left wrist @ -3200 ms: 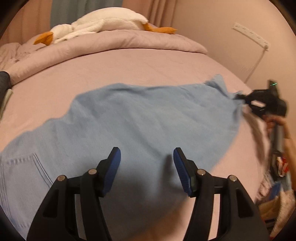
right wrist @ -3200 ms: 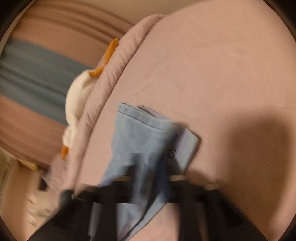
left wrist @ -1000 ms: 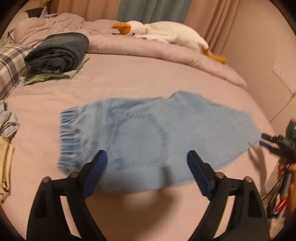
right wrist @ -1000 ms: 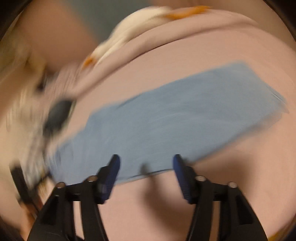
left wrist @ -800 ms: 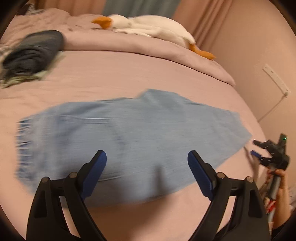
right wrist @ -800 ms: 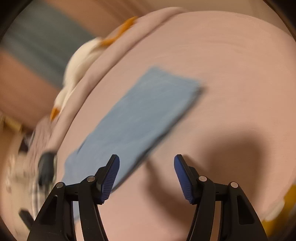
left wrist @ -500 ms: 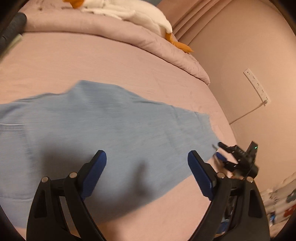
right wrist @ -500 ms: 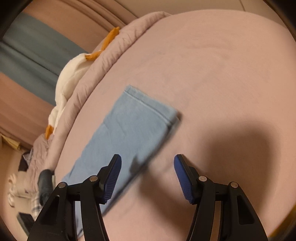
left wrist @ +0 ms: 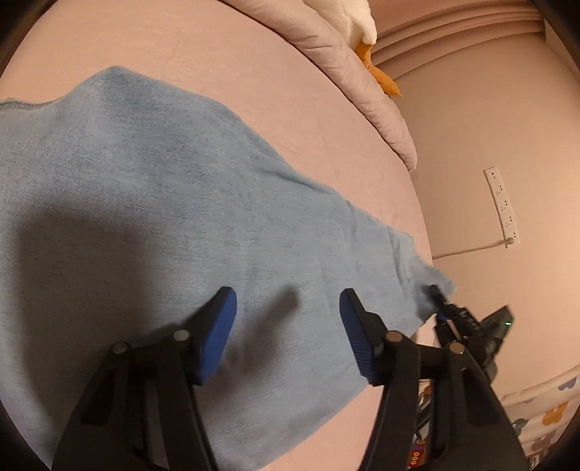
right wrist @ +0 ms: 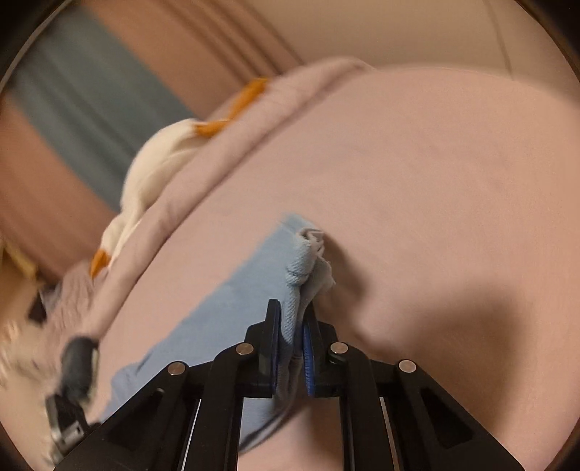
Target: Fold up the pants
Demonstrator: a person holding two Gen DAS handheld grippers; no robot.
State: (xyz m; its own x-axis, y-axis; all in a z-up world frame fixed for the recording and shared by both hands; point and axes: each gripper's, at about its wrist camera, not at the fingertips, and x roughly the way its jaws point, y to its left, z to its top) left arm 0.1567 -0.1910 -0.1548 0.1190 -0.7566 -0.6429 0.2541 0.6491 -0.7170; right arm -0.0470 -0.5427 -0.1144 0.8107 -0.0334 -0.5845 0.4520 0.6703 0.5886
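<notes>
Left wrist view: pink bed carries the light-blue pants, spread flat. Left tool, angled down above them, has just been closing, its pads apart, gripping nothing. Right tool has just clamped onto the pants' far-right corner, bunching it.

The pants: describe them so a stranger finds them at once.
Start from the wide pink bed. Flat across its middle lie the pants, one end pinched in the right gripper. They are the only light blue denim there, unlike the white plush goose.
</notes>
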